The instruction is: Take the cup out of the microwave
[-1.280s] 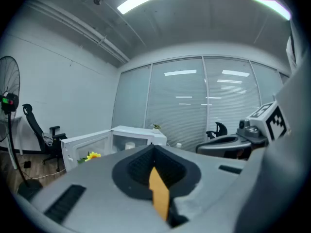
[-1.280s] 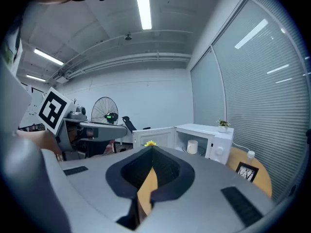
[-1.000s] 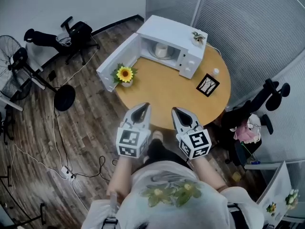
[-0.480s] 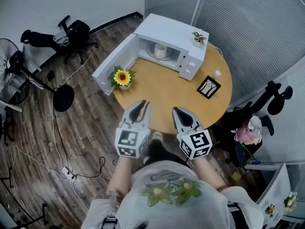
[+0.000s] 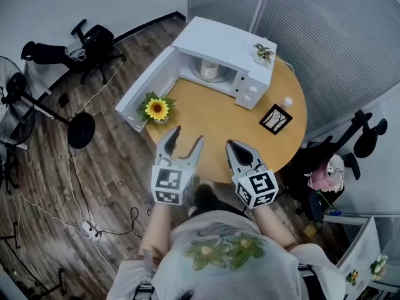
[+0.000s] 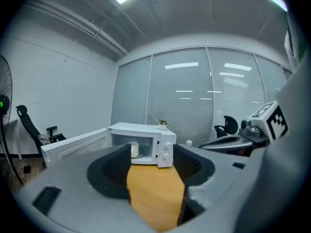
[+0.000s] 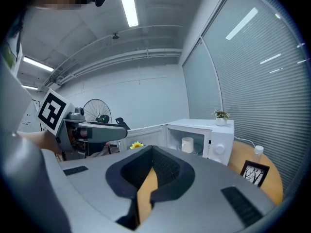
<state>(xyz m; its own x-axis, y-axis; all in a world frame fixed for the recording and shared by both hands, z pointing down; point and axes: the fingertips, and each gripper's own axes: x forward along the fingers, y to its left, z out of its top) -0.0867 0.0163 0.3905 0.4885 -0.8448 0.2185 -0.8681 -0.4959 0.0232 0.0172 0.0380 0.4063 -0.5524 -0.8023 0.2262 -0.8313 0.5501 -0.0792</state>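
Observation:
A white cup (image 5: 209, 69) stands inside the white microwave (image 5: 225, 42) at the far side of the round wooden table (image 5: 212, 127). The microwave door (image 5: 145, 91) hangs wide open to the left. My left gripper (image 5: 187, 136) hovers over the table's near edge; its jaws have just been opening, now stand wide apart, and hold nothing. In the left gripper view the cup (image 6: 135, 150) shows far ahead, between the pads. My right gripper (image 5: 232, 145) is beside it, shut and empty. The right gripper view shows the cup (image 7: 187, 144) ahead to the right.
A potted sunflower (image 5: 156, 110) sits by the door's end. A framed picture (image 5: 275, 118) and a small bottle (image 5: 287, 102) stand right of the microwave, a small plant (image 5: 264, 53) on top. Office chairs (image 5: 94, 42) and a fan stand (image 5: 81, 130) are on the floor.
The left gripper's jaws have swung from shut to wide open. Both grippers have moved forward over the table's near edge, toward the microwave.

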